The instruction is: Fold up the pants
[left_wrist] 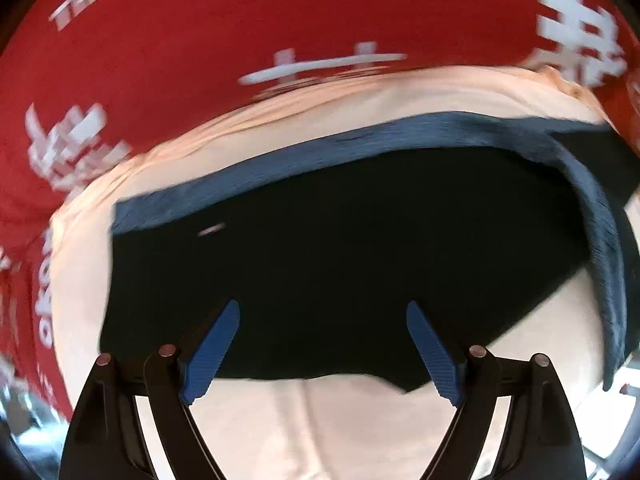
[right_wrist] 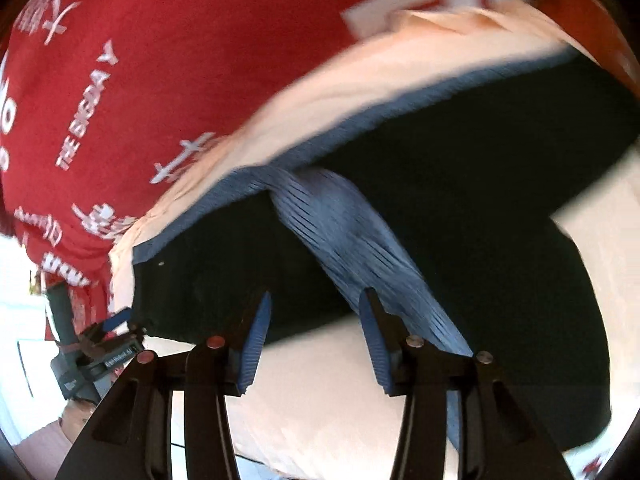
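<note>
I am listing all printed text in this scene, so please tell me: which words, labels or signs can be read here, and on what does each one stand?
"THE BIGDAY": white print on the red cloth, right wrist view.
"THE": start of a white line on the same cloth, left wrist view; the rest is cut off.
Large white Chinese characters on the cloth: too blurred to read.
White label on the left gripper: too small to read.
The dark pants show no readable text.

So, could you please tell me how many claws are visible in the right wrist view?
2: the right claw open over the pants, and the left claw at the pants' left edge, too small to judge.
</note>
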{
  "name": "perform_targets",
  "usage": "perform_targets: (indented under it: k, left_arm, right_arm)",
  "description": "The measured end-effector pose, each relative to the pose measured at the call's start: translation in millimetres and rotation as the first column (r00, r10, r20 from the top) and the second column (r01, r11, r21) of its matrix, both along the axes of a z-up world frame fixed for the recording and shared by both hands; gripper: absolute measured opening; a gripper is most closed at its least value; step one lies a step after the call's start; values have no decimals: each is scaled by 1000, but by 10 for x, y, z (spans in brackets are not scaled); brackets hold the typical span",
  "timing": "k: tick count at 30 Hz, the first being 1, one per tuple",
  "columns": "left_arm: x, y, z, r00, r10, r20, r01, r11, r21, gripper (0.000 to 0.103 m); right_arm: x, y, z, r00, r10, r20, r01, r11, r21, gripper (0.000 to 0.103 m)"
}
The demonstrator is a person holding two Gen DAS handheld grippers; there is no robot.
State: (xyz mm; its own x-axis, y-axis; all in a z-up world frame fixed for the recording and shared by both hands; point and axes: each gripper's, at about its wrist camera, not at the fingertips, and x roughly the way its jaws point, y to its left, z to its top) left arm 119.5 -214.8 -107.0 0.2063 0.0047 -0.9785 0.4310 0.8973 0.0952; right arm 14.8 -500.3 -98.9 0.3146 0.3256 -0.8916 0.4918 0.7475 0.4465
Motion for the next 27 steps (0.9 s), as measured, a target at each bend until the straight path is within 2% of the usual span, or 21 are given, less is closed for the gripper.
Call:
perform_targets:
  k: [4,7,10,14,18,20,24,27]
  left_arm:
    - [-178,-383,29,995,-102,-7,101,992,-80,87]
    - [-340,-665,-16,986,-151,-65,140,978,-152,87]
    - [-499,-908,-85,976,-175,-130,142,962,-233,87]
    - [-716,-1236,-164,961,-229,-156,182,947,-265,87]
    - [-818,-1504,-308,947,-262,-188,201,935,-291,87]
    - [-831,-1635,-390,941,-255,-221,180,933,-312,87]
    - [-907,-1871,-570,926,-248,-285,147,931,-334,88]
    - [-973,-2095,-595,928,-268,-258,173,925,-338,92]
  right_arm:
    - [-624,-184,2,991,-127,-31,127,992,-18,52]
    - [-1117,-272,-73,971,-229,-75,227,973,-36,52]
    - [-1581,-339,-156,936,-335,-107,334,942,-28,52]
    - [-2108,-398,-325,869,-475,-135,481,877,9,52]
    - [-2357,-420,-515,841,-519,-154,531,846,46,52]
    - [-2408,-447,-576,844,-518,-143,531,843,82,52]
    - [-2381,-509,-739,870,-483,-100,492,844,215,52]
    - [-2374,-533,-815,880,-469,-74,469,834,291,55]
